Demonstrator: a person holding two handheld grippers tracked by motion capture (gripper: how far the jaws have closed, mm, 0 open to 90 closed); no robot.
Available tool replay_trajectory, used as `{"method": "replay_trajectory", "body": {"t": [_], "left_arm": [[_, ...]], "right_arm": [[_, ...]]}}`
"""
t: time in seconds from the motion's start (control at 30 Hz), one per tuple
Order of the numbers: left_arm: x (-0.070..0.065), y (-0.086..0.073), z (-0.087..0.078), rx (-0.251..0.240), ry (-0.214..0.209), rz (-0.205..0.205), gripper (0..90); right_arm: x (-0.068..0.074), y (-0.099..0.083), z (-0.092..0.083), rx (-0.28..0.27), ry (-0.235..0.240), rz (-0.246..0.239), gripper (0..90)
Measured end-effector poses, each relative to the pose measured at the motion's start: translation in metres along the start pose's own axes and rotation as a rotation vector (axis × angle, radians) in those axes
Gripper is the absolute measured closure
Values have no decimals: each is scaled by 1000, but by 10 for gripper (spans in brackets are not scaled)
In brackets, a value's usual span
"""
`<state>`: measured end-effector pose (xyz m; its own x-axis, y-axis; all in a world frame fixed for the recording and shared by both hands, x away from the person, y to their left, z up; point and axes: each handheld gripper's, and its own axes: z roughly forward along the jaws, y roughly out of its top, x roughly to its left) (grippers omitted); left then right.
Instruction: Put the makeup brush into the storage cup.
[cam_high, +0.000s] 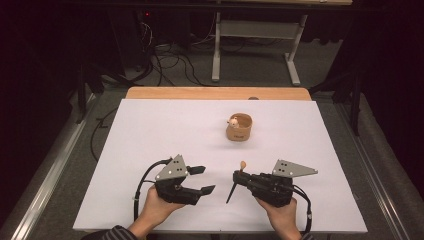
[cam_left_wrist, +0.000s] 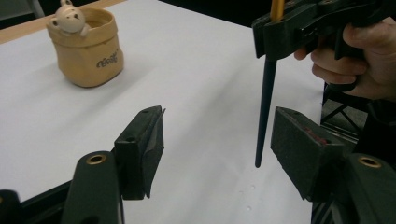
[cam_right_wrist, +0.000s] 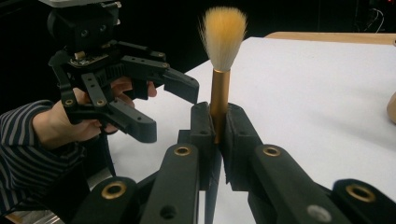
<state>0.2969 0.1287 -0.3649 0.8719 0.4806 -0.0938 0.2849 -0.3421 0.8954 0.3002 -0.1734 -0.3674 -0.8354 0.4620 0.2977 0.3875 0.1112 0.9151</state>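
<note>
Two grippers work near the front edge of the white-covered table (cam_high: 150, 125), and between them stands a slim makeup brush with a dark tapering handle, a gold metal ferrule and a tuft of pale yellow-tipped bristles (cam_right_wrist: 223, 32). The right gripper (cam_high: 239, 177) has its jaws clamped tight on the gold ferrule, holding the brush upright, bristles up and the pointed handle end hanging just above the table, right of the middle of the front edge. The left gripper (cam_high: 204, 179) stands just beside it with jaws spread and nothing between the pads; its fingers (cam_left_wrist: 140, 149) flank the handle tip in its own view without touching it.

Farther back, toward the middle of the table, sits a small tan fabric pouch with a little animal figure perched on its rim (cam_high: 239, 127), standing open-mouthed and well apart from both grippers.

My guess is that the brush is very light and stiff along the handle, though the smooth, tapering lacquer looks slippery and could slide through the pads. The ferrule seems the safest hold: rigid, of even width. The bristles are soft and would splay or bend if pinched, so they are best left alone.
</note>
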Motion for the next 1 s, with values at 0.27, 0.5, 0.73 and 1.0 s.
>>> {"method": "replay_trajectory", "body": {"t": [0.27, 0.5, 0.73, 1.0], "left_arm": [[8, -4, -16, -11, 33, -26, 332], [14, -10, -34, -22, 72, -45, 331], [19, -15, -51, -43, 98, -65, 346], [25, -23, -65, -65, 123, -97, 335]], "right_arm": [[0, 0, 0, 9, -5, 2, 861], [0, 1, -2, 11, -8, -4, 861], [0, 1, -2, 16, -9, -10, 861], [-1, 2, -3, 21, -14, -11, 861]]}}
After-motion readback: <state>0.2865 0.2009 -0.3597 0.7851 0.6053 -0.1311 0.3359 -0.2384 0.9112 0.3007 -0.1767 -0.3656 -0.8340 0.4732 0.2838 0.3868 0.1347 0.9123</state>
